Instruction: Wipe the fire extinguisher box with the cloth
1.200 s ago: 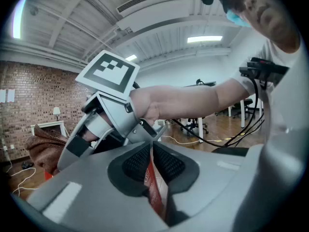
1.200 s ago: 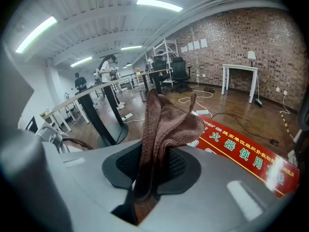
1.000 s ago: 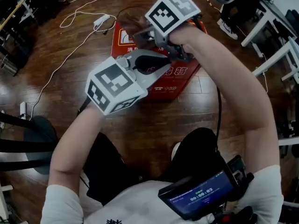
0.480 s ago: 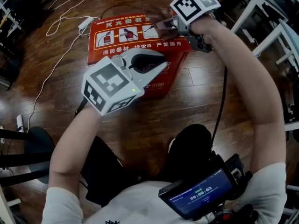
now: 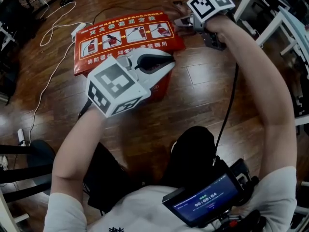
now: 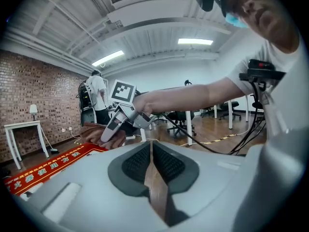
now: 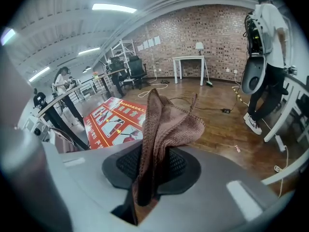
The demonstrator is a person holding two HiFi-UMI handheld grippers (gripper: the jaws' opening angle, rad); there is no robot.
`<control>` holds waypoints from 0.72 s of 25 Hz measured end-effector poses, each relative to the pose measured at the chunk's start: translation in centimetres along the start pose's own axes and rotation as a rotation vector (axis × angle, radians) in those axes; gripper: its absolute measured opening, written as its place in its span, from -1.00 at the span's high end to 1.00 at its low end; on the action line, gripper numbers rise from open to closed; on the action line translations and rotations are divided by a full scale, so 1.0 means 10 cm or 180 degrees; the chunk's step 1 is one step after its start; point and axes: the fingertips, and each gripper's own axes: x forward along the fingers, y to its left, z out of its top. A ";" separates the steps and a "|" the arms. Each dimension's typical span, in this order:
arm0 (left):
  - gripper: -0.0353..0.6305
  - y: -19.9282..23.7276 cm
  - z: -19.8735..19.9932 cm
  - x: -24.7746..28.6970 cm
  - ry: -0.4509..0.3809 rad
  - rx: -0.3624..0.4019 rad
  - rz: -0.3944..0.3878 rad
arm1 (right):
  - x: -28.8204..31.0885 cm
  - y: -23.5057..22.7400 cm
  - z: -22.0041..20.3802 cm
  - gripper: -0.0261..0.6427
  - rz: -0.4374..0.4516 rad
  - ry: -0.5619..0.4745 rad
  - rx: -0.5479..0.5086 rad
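Note:
The red fire extinguisher box (image 5: 125, 35) lies flat on the wooden floor, its lid with white pictures and print facing up. My right gripper (image 5: 181, 22) is at the box's far right corner, shut on a brown knitted cloth (image 7: 164, 122) that bunches out between its pads. From the left gripper view, the cloth (image 6: 94, 132) rests by the lid's edge under the right gripper (image 6: 116, 127). My left gripper (image 5: 166, 64) hovers over the box's near side, shut with nothing in it.
A white power strip (image 5: 77, 30) with cables lies left of the box. White desk legs (image 5: 270, 18) stand at the right. A dark chair base (image 5: 19, 153) is near left. One person (image 7: 268, 42) stands behind, and a white table (image 7: 188, 66) is by the brick wall.
My right gripper has carried the cloth from the middle of the lid to its far right corner. More of the lid shows. The left gripper has stayed over the near side.

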 end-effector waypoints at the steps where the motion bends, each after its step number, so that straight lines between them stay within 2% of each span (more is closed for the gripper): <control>1: 0.84 -0.02 0.01 0.03 -0.0001 -0.0003 -0.0019 | -0.03 -0.02 -0.01 0.69 0.0019 -0.0031 0.0010; 5: 0.85 -0.06 0.04 0.09 -0.0059 -0.0004 -0.0045 | -0.12 0.04 -0.11 0.69 0.0234 -0.0218 0.0071; 9: 0.85 -0.14 0.00 0.15 -0.0081 -0.0004 -0.0068 | -0.06 0.02 -0.41 0.69 0.0381 -0.0292 0.0220; 13: 0.85 -0.21 -0.10 0.22 -0.0027 -0.0036 -0.0113 | 0.14 -0.09 -0.72 0.70 0.0451 -0.0247 0.0431; 18: 0.85 -0.26 -0.23 0.28 -0.0006 -0.0059 -0.0098 | 0.53 -0.07 -0.97 0.70 0.0562 -0.0127 0.0527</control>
